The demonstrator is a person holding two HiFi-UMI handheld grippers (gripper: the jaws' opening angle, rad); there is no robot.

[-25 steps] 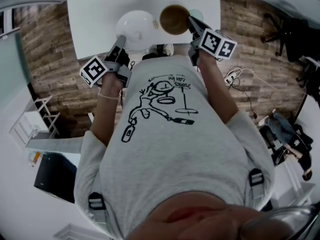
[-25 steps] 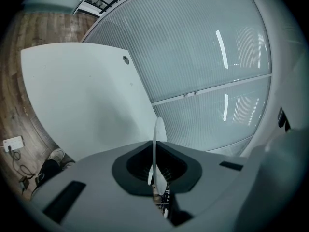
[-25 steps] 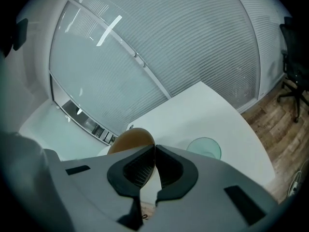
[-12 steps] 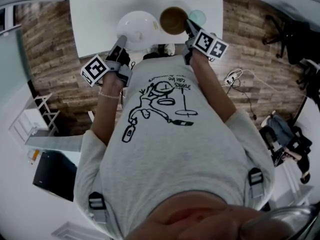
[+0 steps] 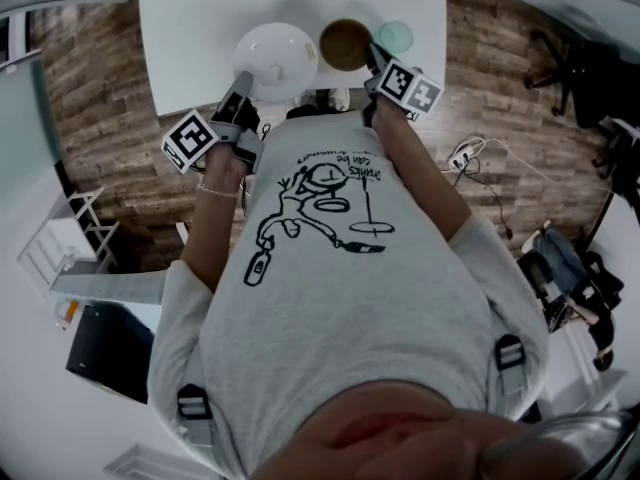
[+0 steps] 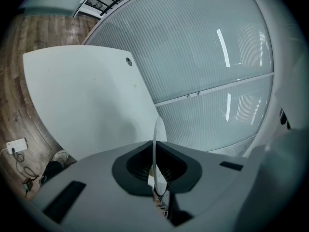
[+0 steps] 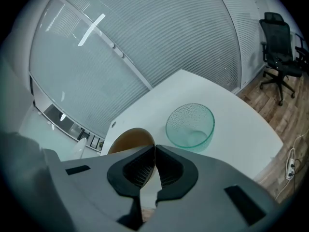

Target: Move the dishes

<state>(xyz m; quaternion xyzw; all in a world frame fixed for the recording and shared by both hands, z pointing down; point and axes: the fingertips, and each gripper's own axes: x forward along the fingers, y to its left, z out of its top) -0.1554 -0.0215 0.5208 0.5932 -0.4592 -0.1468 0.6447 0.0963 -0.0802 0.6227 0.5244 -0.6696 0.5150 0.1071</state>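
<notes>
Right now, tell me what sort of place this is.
Probably an office or meeting room: a plain white table, a ribbed frosted-glass partition wall behind it, and a black swivel office chair on wood-look flooring.

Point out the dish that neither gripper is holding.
The green glass bowl, standing free on the table; the left gripper clamps the white plate, the right gripper the brown bowl.

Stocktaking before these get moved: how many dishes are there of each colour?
white plate: 1
brown bowl: 1
clear glass bowl: 1
Total: 3
</notes>
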